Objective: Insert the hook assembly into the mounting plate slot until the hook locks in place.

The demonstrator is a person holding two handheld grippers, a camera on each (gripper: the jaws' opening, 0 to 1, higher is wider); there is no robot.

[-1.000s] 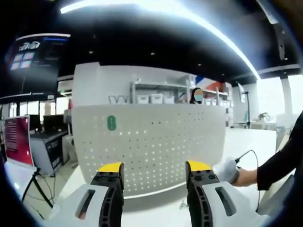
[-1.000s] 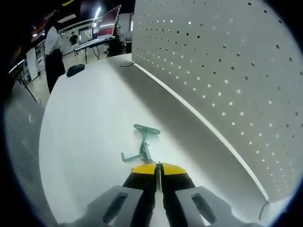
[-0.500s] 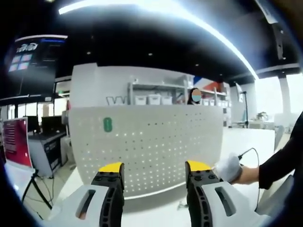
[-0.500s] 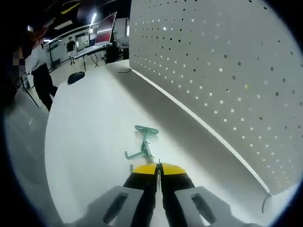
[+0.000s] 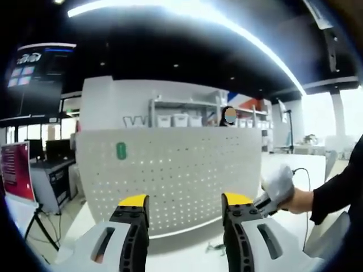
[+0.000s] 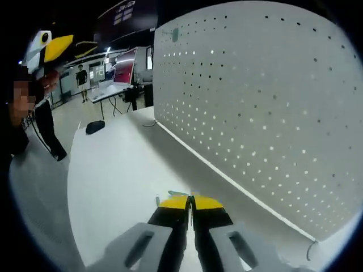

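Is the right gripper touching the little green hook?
Cannot tell. In the right gripper view, the right gripper has shut jaws, and just a green sliver of the hook peeks past their yellow tips, so any contact is hidden.

We can read no text, number or brand here. The dark hanging screen (image 5: 35,68) in the left gripper view carries a white logo and small panels too blurred to make out, and the green tag (image 5: 121,151) on the perforated panel (image 5: 170,181) shows no legible mark.
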